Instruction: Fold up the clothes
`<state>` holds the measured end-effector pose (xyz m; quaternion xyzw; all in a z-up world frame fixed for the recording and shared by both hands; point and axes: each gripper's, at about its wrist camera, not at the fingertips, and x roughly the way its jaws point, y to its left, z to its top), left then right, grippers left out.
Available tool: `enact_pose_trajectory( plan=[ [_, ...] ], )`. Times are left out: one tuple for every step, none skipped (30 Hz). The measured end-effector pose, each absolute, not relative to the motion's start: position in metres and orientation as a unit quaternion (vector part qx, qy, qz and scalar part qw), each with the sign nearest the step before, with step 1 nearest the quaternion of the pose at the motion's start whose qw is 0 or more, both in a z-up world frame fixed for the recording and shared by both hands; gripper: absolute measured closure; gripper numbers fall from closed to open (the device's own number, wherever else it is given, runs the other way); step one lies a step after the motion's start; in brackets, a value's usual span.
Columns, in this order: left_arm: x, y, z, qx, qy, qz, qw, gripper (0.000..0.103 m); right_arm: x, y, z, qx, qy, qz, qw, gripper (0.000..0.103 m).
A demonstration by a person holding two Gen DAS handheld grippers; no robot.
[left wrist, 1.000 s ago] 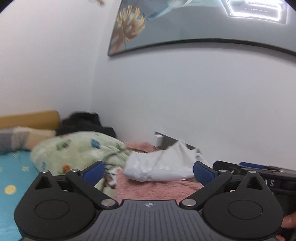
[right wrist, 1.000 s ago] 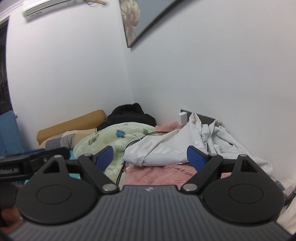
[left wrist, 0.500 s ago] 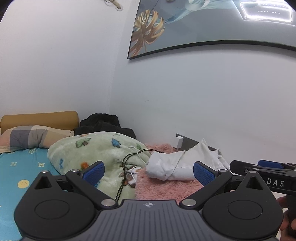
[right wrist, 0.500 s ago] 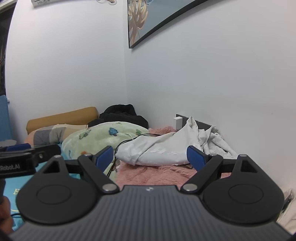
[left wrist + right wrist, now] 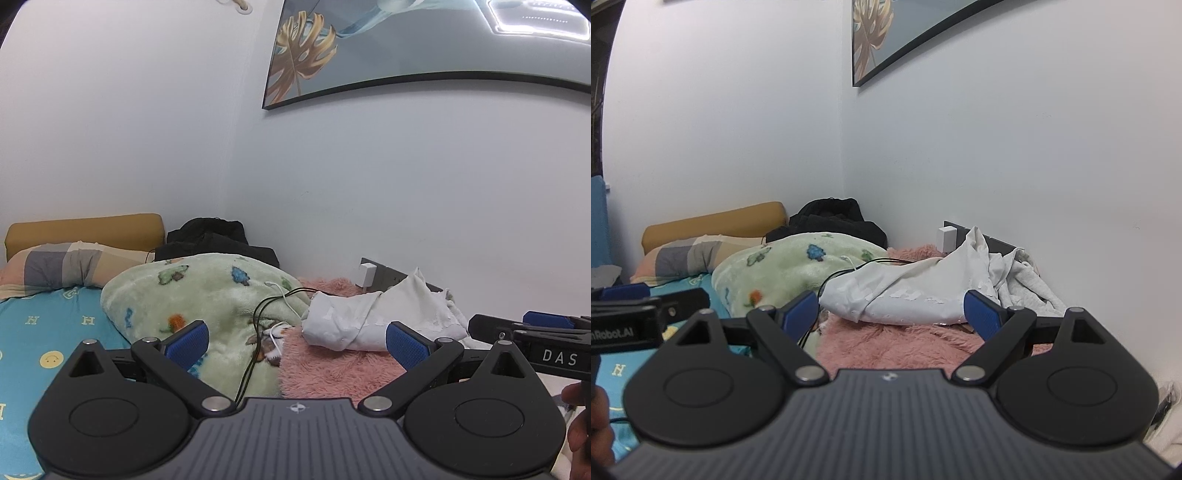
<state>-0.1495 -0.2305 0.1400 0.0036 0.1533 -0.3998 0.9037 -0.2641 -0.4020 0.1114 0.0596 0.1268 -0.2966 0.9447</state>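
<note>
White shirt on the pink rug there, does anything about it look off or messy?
Yes. The white shirt lies crumpled in a heap on the pink rug, not spread flat, and its print looks cracked and flaking. Black cables trail across the green blanket right beside it.

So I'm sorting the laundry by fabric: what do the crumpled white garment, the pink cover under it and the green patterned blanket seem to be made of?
The crumpled white garment looks like thin matte woven cloth, probably cotton: sharp creases, no sheen. The pink cover looks like shaggy faux fur: long tufted pile. The green patterned blanket looks like plush fleece: soft, short nap with printed shapes.
</note>
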Motion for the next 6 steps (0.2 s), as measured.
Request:
enact_pose_trajectory(
  plan=[
    [-0.149,-0.2301,0.1397,0.003,0.155,-0.399,0.904,0.0,-0.2639,-0.4023,0.1111,0.061,0.128,-0.295,0.945,0.015],
    [-0.1487,-0.2298,0.1398,0.004,0.155,-0.399,0.903,0.0,-0.2638,-0.403,0.1113,0.065,0.128,-0.295,0.945,0.015],
    [-0.1485,-0.2295,0.14,0.004,0.156,-0.399,0.903,0.0,-0.2638,-0.4028,0.1115,0.066,0.128,-0.294,0.945,0.015],
    [-0.1487,-0.2288,0.1402,0.003,0.155,-0.4,0.903,0.0,-0.2638,-0.4023,0.1115,0.066,0.128,-0.294,0.945,0.015],
    [-0.1489,-0.2281,0.1404,0.002,0.154,-0.401,0.903,0.0,-0.2639,-0.4018,0.1116,0.065,0.127,-0.293,0.945,0.015],
    [-0.1491,-0.2273,0.1407,0.001,0.153,-0.402,0.903,0.0,-0.2636,-0.4009,0.1113,0.061,0.127,-0.294,0.945,0.015]
  ],
)
